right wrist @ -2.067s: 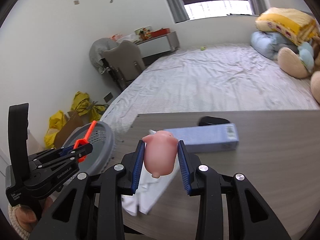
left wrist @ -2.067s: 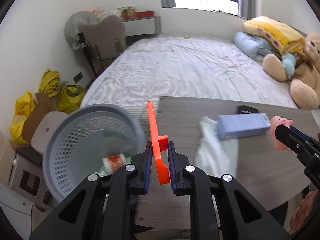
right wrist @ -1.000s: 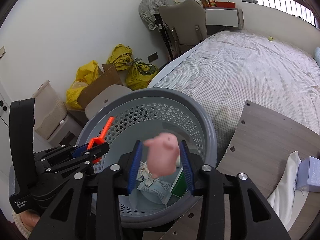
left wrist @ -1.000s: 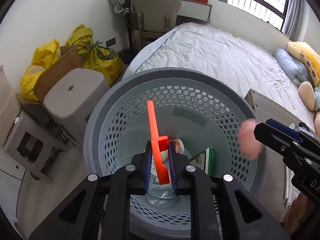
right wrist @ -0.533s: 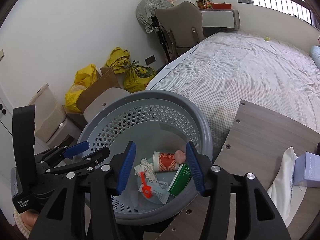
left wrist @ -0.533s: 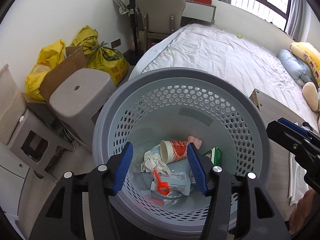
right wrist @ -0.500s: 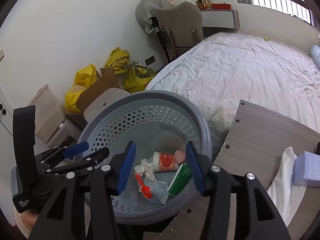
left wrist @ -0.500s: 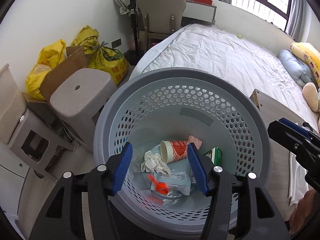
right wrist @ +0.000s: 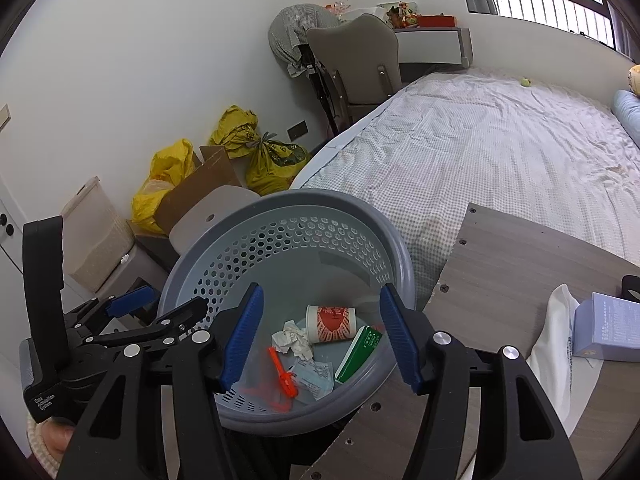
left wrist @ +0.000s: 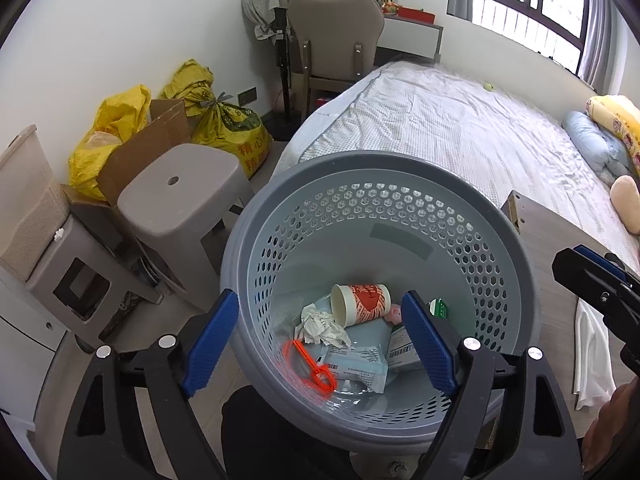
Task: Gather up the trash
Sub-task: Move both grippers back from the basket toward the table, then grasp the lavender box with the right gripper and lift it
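A grey perforated basket (left wrist: 360,158) (right wrist: 320,198) stands beneath both grippers. On its bottom lie an orange plastic piece (left wrist: 308,364) (right wrist: 282,376), a small pink toy (left wrist: 394,314), a red-and-white paper cup (left wrist: 362,304) (right wrist: 330,322), crumpled paper (left wrist: 320,326) and a green carton (right wrist: 360,350). My left gripper (left wrist: 320,340) hangs over the basket with its jaws opening wide and nothing between them. It also shows at the left of the right wrist view (right wrist: 164,304). My right gripper (right wrist: 320,334) is over the basket too, jaws opening and empty.
A wooden table (right wrist: 520,272) abuts the basket on the right, bearing a white cloth (right wrist: 556,336) and a pale blue box (right wrist: 608,328). A grey stool (left wrist: 176,192), cardboard and yellow bags (left wrist: 228,120) crowd the left wall. A bed (left wrist: 460,128) lies behind.
Both grippers have opened. The orange piece has left the left jaws and the pink toy the right jaws; both now lie in the basket. The jaws stand wider than half a second ago.
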